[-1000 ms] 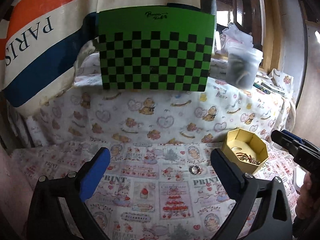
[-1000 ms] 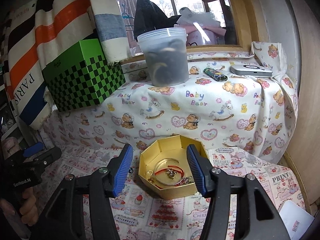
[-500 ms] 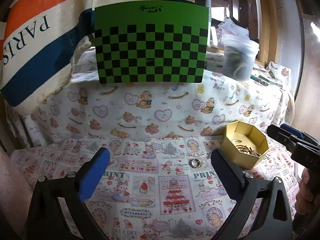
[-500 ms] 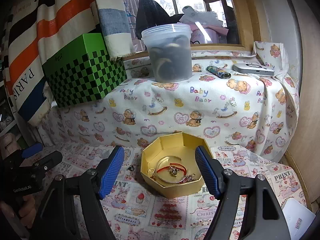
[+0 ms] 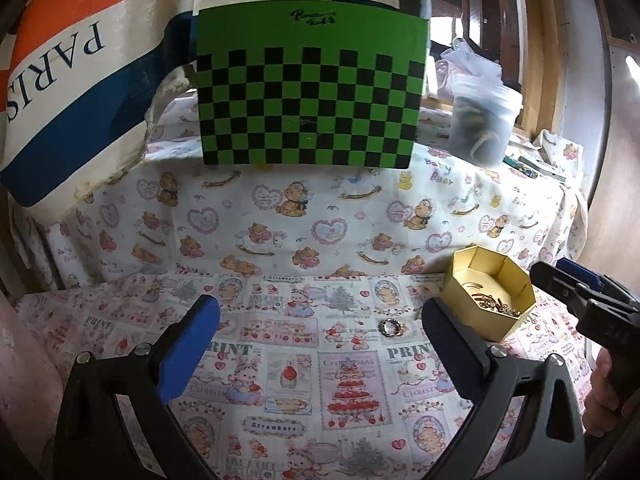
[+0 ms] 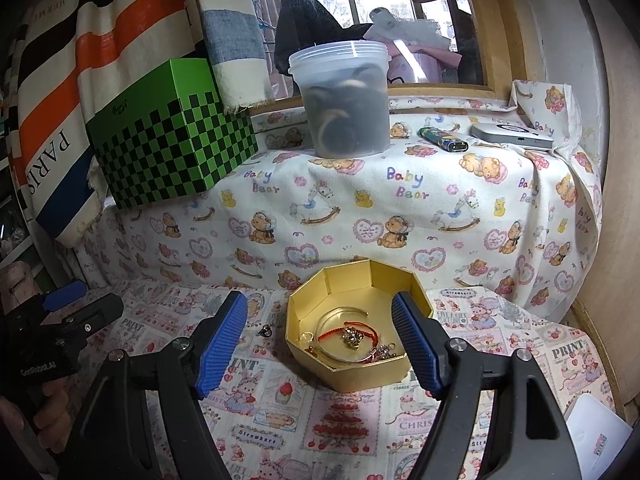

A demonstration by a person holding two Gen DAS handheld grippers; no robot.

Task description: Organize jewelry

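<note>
Right hand-held gripper (image 6: 320, 344): jaws have just been opening, now standing wide and gripping nothing, hovering over the gold box (image 6: 352, 376) on the tabletop (image 6: 360, 432). Jewelry (image 6: 356, 338) is lying inside the box. Ring (image 5: 389, 327) is lying loose beside the box, likely due next. Left hand-held gripper (image 5: 320, 330): wide, empty, facing that ring.

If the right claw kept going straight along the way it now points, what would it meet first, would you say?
Most likely the gold octagonal box. It sits dead ahead between the open fingers of the right claw, which has just been opening and grips nothing. Depth is unclear, so the near wall or rim would probably be touched first.
</note>
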